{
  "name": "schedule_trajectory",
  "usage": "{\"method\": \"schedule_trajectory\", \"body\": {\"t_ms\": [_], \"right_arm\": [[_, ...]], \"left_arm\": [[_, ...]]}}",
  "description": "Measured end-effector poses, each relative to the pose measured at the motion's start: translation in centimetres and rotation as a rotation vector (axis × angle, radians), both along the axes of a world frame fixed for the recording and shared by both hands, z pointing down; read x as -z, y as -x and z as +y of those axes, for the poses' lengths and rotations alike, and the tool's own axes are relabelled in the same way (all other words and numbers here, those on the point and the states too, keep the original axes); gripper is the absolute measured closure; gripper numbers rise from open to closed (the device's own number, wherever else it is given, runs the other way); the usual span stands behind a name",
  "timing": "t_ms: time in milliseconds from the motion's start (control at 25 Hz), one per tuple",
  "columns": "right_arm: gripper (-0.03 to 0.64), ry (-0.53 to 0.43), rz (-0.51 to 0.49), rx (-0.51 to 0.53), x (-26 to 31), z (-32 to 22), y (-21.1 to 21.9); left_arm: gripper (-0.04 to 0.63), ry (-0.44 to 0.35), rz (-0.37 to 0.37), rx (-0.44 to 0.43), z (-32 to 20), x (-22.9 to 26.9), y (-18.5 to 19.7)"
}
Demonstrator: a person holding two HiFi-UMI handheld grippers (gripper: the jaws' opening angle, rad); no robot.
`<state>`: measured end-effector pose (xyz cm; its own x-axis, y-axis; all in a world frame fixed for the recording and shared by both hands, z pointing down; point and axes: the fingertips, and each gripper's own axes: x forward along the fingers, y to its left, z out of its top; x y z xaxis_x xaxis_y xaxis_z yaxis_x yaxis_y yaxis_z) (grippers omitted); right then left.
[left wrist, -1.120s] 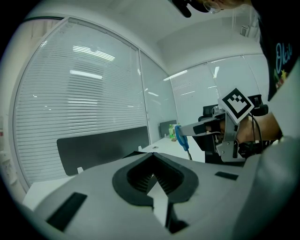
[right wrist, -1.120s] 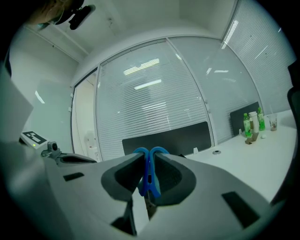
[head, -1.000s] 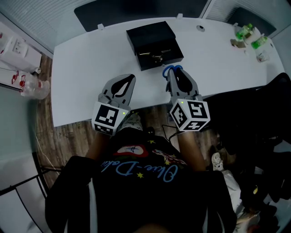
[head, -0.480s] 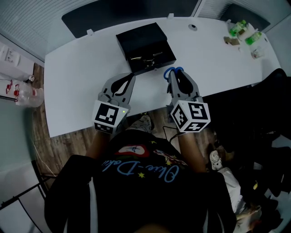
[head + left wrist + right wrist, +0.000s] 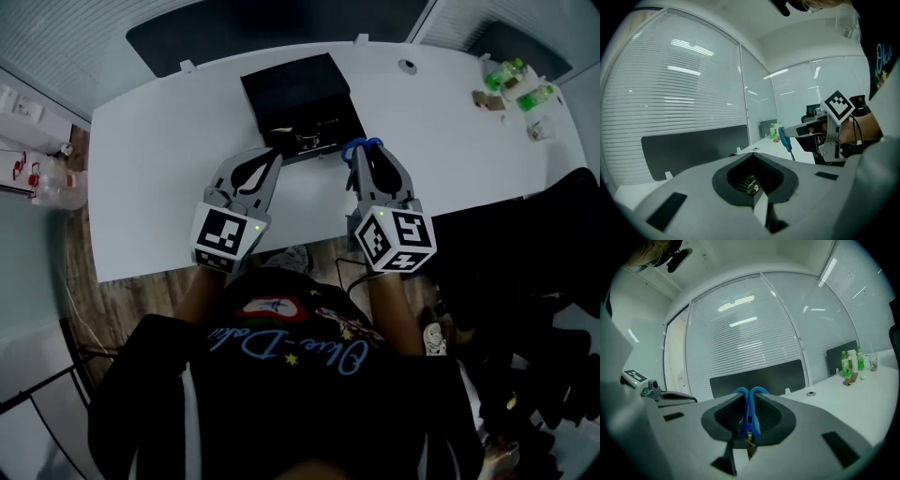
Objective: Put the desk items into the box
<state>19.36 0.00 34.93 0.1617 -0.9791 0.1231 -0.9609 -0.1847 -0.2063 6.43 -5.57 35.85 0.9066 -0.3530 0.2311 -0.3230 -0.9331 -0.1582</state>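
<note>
Two grippers over near edge of white desk [image 5: 159, 159]. Head view: left gripper [image 5: 273, 155] jaws together, empty; right gripper [image 5: 362, 153] clamped on blue scissors [image 5: 364, 142], just beside open black box [image 5: 295, 89]. Left gripper view: jaws meet, nothing between. Right gripper view: scissors' blue handles pinched between jaws.

left tool [image 5: 753, 156]: jaws together | right tool [image 5: 791, 131]: grips blue scissors [image 5: 788, 143]
</note>
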Motion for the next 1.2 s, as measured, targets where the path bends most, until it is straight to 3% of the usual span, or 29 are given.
{"method": "schedule_trajectory", "body": {"t_ms": [760, 1200], "right_arm": [[0.540, 0.008, 0.013, 0.125, -0.9, -6.7, -1.9], [0.540, 0.043, 0.132, 0.211, -0.8, -9.1, -1.7]], "left_arm": [[0.588, 0.062, 0.029, 0.124, -4.8, -1.1, -0.6], [0.588, 0.089, 0.050, 0.184, -6.5, -1.7, -0.4]]}}
